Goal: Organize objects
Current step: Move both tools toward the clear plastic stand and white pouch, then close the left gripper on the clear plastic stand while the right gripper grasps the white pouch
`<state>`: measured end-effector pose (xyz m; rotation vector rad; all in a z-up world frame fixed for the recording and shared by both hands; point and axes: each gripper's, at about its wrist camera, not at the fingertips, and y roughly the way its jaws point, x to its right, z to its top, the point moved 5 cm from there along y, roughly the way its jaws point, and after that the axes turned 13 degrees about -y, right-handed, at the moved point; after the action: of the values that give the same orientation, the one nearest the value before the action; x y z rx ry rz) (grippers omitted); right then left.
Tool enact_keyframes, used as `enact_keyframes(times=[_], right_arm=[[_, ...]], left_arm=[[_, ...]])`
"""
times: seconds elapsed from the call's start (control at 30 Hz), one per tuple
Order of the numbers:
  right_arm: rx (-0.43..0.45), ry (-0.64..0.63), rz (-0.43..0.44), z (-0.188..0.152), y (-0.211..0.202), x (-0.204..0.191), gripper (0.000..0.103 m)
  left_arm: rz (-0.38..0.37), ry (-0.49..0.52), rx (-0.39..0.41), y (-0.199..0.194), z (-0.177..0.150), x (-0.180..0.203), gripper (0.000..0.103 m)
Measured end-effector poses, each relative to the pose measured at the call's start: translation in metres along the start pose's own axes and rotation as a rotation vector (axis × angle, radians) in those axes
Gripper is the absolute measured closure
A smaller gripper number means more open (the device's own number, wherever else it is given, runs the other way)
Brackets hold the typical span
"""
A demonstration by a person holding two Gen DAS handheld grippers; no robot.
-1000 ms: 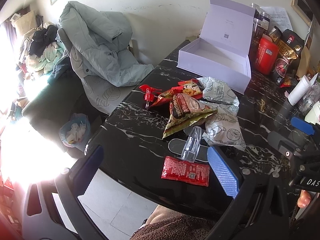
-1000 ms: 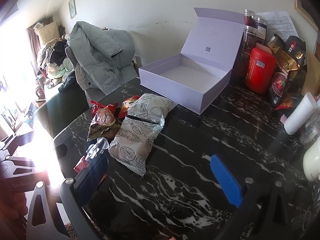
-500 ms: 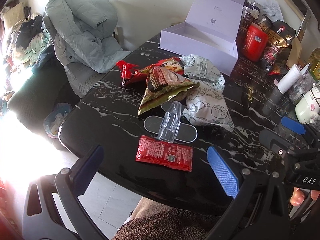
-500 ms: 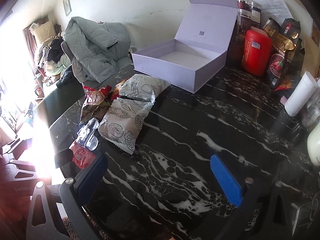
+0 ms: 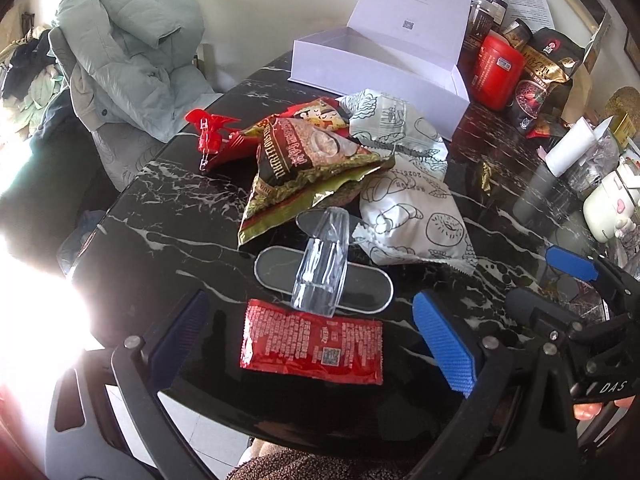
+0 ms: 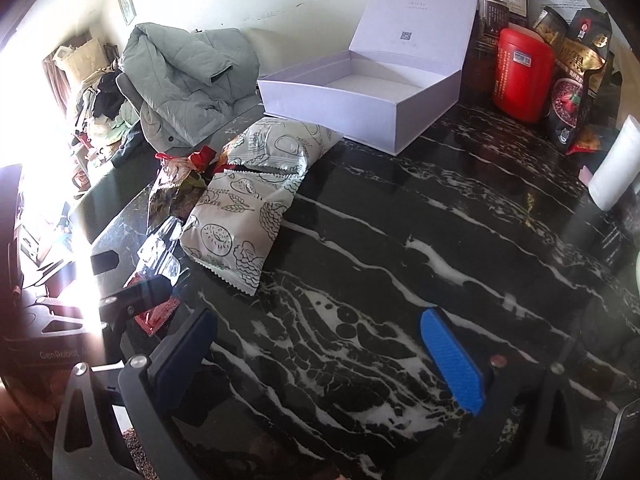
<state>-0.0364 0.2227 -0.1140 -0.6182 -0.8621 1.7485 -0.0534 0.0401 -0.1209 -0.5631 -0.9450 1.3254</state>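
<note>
Box (image 6: 360,108) sat open and empty at bench (image 6: 400,240) rear. Snack bags (image 5: 320,160), red packet (image 5: 312,346) and clear clip (image 5: 320,264) lay loose in front. Left tool (image 5: 312,344) and right tool (image 6: 316,356) both spread wide, gripping nothing. All sorting seemingly remained.

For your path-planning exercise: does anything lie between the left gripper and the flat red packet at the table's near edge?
Nothing visible does. The left gripper is open, and the red packet lies flat between its fingers.
</note>
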Motion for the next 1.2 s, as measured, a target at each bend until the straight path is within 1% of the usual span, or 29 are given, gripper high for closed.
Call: enact_keyframes(times=[0.07,0.17,0.2,0.27,0.33,0.4,0.57,0.6,0.63,0.67,0.8,1.0,1.2], right_arm=[[-0.005,0.002,0.006,0.0,0.003,0.0,0.0],[-0.008,0.001,0.017,0.002,0.006,0.0,0.0],[-0.008,0.001,0.019,0.003,0.007,0.0,0.0],[-0.007,-0.001,0.021,0.005,0.009,0.0,0.0],[-0.006,-0.003,0.027,0.007,0.01,-0.001,0.0],[0.0,-0.008,0.033,0.01,0.011,-0.002,0.0],[0.007,-0.021,0.051,0.023,0.016,-0.008,0.0],[0.008,-0.024,0.057,0.026,0.016,-0.01,0.0],[0.011,-0.025,0.064,0.029,0.017,-0.012,0.0],[0.014,-0.026,0.072,0.032,0.018,-0.014,0.0],[0.01,-0.037,0.076,0.044,0.026,-0.021,0.0],[-0.005,-0.053,0.107,0.059,0.038,-0.033,0.0],[-0.051,-0.073,0.097,0.068,0.057,-0.041,0.0]], left_arm=[[-0.006,0.009,-0.001,0.005,0.003,0.001,0.002],[-0.014,0.02,-0.022,0.012,0.003,0.004,0.007],[-0.02,0.022,-0.031,0.015,0.002,0.004,0.01],[-0.019,0.035,-0.014,0.015,0.002,0.006,0.014],[-0.02,0.041,-0.005,0.015,0.004,0.006,0.022],[-0.032,0.039,-0.001,0.014,0.006,0.005,0.026],[-0.064,0.032,-0.004,0.014,0.008,0.001,0.027],[-0.077,0.026,-0.005,0.012,0.009,0.0,0.03],[-0.088,0.024,-0.003,0.011,0.01,0.0,0.037],[-0.092,0.024,-0.003,0.009,0.01,0.0,0.038],[-0.065,0.038,0.003,0.01,0.012,-0.003,0.039],[-0.114,0.011,-0.001,0.008,0.013,-0.011,0.04],[-0.121,0.014,-0.003,0.008,0.013,-0.01,0.04]])
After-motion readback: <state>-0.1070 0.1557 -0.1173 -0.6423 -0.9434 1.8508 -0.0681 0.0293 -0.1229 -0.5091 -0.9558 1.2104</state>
